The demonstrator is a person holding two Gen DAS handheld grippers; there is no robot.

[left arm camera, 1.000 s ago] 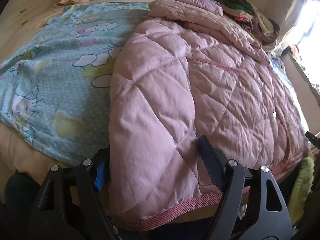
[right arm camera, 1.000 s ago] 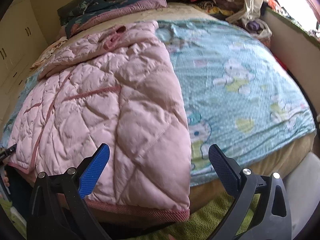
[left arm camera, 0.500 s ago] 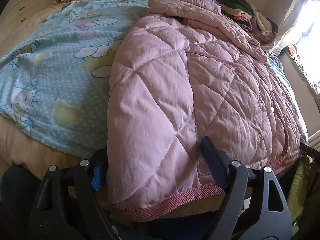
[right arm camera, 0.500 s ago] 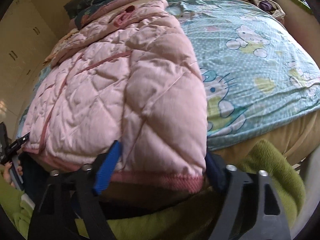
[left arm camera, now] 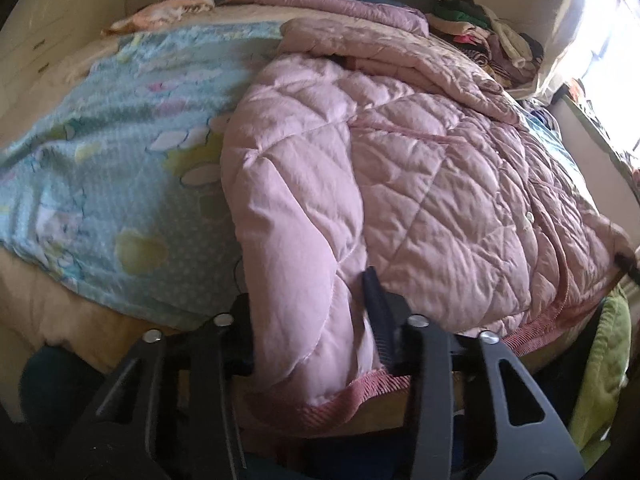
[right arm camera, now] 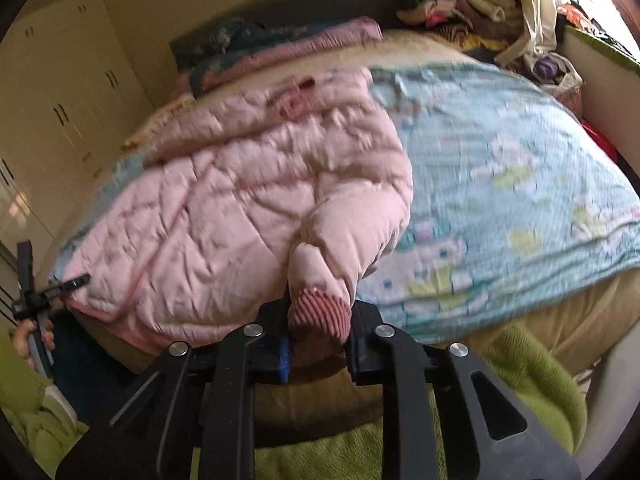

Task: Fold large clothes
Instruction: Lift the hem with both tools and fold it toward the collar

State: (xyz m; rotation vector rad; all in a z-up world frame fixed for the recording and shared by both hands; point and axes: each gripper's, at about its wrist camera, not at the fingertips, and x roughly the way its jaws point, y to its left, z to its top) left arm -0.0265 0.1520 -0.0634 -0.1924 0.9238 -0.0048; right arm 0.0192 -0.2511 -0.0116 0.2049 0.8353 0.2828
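Pink quilted jacket point(left arm camera: 400, 184) lies spread on the blue cartoon-print sheet point(left arm camera: 120, 184) of the bed. The left hand-held gripper point(left arm camera: 308, 300) has just closed and clamps the hem corner. The right hand-held gripper point(right arm camera: 320, 320) has just closed and clamps the ribbed hem point(right arm camera: 318, 312) at the opposite corner.

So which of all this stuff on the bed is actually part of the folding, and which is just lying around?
In the job:
- pink quilted jacket
- left gripper, gripping its hem
- right gripper, clamped on a ribbed cuff

Lying about:
- cartoon bedsheet
- clothes pile
- folded blanket
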